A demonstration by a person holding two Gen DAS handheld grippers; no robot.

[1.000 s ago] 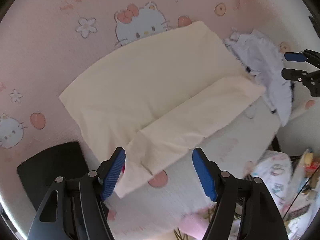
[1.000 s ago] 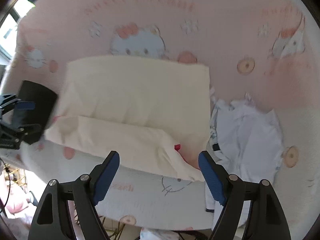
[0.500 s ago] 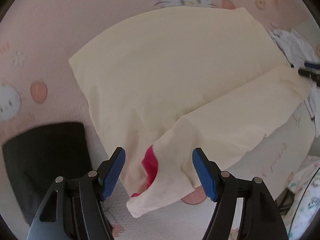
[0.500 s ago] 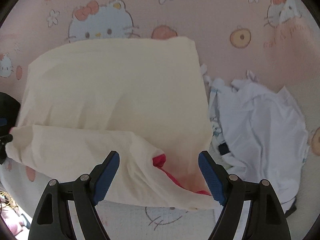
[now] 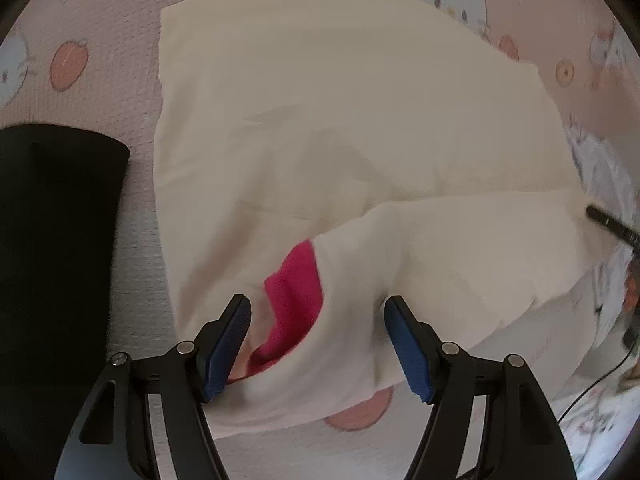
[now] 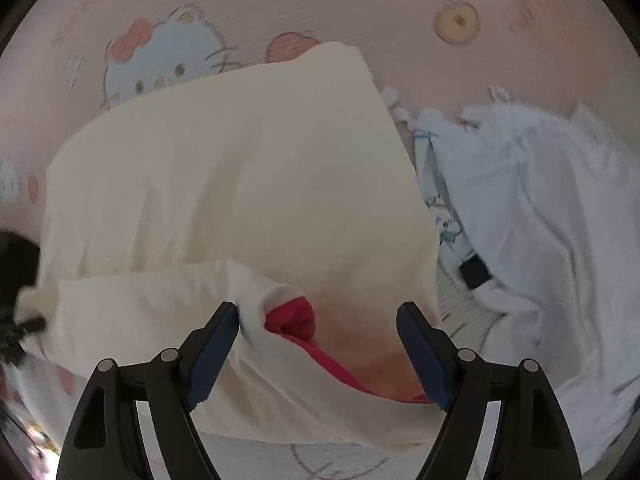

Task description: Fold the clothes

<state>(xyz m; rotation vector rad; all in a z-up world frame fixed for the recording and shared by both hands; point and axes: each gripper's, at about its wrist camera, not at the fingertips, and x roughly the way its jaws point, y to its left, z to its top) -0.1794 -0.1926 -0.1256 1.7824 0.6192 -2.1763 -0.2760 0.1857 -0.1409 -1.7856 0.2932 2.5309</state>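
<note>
My left fingers (image 5: pixel 318 346) and right fingers (image 6: pixel 318 354) hang released, the cream garment's (image 5: pixel 360 120) red-lined ends (image 6: pixel 296 320) lying between them.

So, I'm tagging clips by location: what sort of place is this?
Most likely a bedroom at home: a pink cartoon-cat bedsheet covers the surface, with a partly folded cream garment with red trim and a crumpled white garment lying on it.
</note>
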